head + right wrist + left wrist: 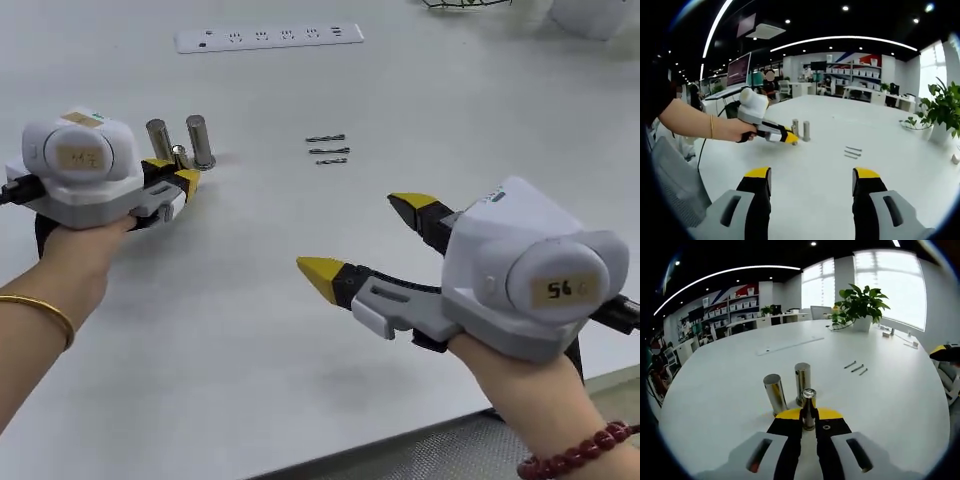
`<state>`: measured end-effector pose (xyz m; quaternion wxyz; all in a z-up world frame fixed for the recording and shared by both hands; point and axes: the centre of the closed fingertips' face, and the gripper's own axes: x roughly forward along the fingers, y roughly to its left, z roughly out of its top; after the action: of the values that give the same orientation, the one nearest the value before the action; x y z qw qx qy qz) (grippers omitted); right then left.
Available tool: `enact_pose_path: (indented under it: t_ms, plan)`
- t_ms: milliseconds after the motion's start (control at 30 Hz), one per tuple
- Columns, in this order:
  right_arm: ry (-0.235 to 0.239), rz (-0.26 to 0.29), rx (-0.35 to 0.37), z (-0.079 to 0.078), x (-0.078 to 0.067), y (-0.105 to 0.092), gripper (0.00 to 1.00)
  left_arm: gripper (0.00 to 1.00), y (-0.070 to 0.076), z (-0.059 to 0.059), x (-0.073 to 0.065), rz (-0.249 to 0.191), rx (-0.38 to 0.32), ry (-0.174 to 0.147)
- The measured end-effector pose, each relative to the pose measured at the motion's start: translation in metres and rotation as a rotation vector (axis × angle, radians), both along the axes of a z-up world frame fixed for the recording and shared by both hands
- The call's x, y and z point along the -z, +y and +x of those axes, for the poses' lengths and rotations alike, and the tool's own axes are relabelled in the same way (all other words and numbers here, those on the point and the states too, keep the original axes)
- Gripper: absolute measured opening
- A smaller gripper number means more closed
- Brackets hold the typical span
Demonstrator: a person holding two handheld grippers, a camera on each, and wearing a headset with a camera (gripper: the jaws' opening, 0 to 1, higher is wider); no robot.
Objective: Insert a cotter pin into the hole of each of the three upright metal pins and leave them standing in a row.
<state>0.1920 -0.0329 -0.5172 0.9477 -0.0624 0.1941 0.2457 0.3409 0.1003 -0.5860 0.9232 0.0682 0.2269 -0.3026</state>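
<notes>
Between the jaws of the left gripper (809,421), right at their yellow tips, a short metal pin (808,399) stands upright. The jaws pinch it from both sides, and its foot is down at the white table (715,405). Just past the tips stand two more metal pins (775,392), also upright. One is a little left of the jaw line, and the other is almost straight ahead, just behind the held one. The three are close together, but I cannot tell whether any of them touch.

Farther out, to the right of the jaw line, three cotter pins (856,367) lie flat on the table. They are side by side and well apart from the standing pins. Beyond them a long white power strip (790,345) lies across the jaw line. Far off to the right of it is a potted plant (860,305).

The right gripper (812,176) has its jaws spread wide over bare table, with nothing between them. Out past its left jaw, the left gripper holds its pin, and the other two pins stand just beyond its tips. Past the right jaw, at about the same depth, the cotter pins lie near the jaw line, between the two grippers and apart from both.
</notes>
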Motion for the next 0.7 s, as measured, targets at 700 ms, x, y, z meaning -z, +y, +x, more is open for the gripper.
enact_pose_path:
  t_ms: [700]
  plan:
    - [-0.015,-0.026,-0.004,0.0,-0.002,0.001,0.63,0.06,-0.001,-0.019,-0.001,0.057,-0.015,0.011]
